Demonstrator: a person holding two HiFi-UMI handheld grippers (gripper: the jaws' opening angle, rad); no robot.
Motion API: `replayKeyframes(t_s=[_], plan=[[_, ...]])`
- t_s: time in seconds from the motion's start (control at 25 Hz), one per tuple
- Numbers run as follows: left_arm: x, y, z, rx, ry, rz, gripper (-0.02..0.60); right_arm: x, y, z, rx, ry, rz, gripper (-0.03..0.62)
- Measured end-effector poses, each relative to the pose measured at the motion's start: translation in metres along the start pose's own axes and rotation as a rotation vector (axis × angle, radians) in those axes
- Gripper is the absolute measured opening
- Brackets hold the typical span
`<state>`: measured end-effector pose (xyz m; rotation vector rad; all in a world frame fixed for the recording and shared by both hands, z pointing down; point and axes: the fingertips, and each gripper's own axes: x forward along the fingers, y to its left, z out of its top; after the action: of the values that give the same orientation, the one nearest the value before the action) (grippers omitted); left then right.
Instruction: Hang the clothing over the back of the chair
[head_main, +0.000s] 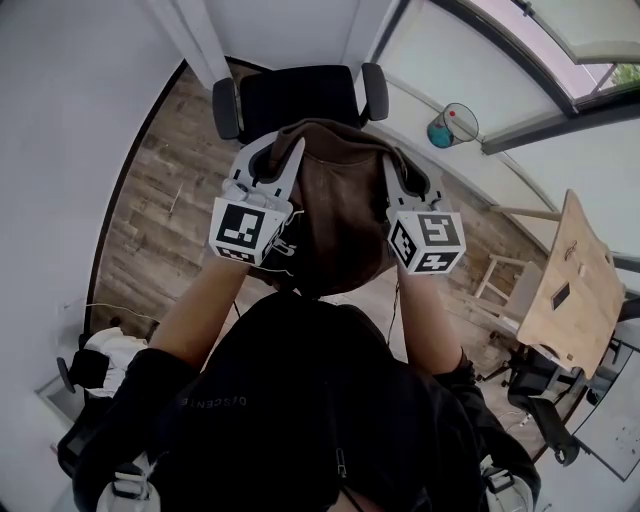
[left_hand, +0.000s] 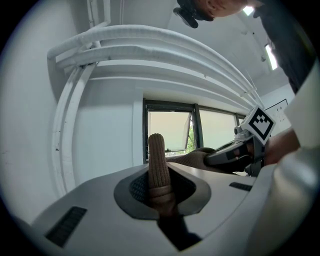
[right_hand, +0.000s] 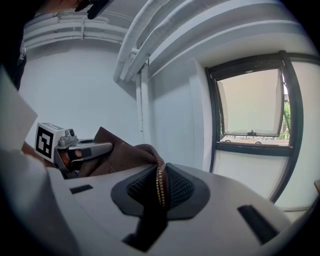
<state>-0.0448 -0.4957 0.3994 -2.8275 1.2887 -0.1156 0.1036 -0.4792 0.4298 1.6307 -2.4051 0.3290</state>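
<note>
Above the far black chair (head_main: 300, 100) | left gripper (head_main: 274, 162) pinches ribbed hem of brown jacket (head_main: 338, 215) | right gripper (head_main: 402, 178) pinches its zipper edge

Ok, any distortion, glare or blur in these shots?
Head view: heavy fisheye, floor curving round the chair; jacket sharp. Left gripper view: dark round edges, window washed out. Right gripper view: same dark edges, pipes bowed, no obvious blur.

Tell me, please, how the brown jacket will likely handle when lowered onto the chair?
Likely floppy: the jacket hangs slack between the left tongs and right tongs. Its ribbed hem probably grips well.
</note>
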Motion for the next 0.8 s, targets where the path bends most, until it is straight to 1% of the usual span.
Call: replayKeyframes(t_s=[0.44,0.6,0.68,0.76,0.8], plan=[[0.013,0.008,-0.036,-0.037,0.062,-0.012,0.051,0.022,-0.008,-0.029,0.027,0.063,-0.012,0.080],[0.019,0.009,-0.055,-0.084,0.113,-0.021,0.051,0.028,-0.012,-0.042,0.050,0.100,-0.008,0.097],[0.021,0.010,-0.064,-0.112,0.141,-0.028,0.054,0.030,-0.012,-0.047,0.062,0.115,-0.007,0.117],[0.021,0.012,-0.071,-0.130,0.164,-0.028,0.086,0.030,-0.015,-0.050,0.069,0.125,-0.015,0.140],[0.021,0.014,-0.073,-0.135,0.175,-0.026,0.119,0.030,-0.017,-0.052,0.070,0.129,-0.024,0.161]])
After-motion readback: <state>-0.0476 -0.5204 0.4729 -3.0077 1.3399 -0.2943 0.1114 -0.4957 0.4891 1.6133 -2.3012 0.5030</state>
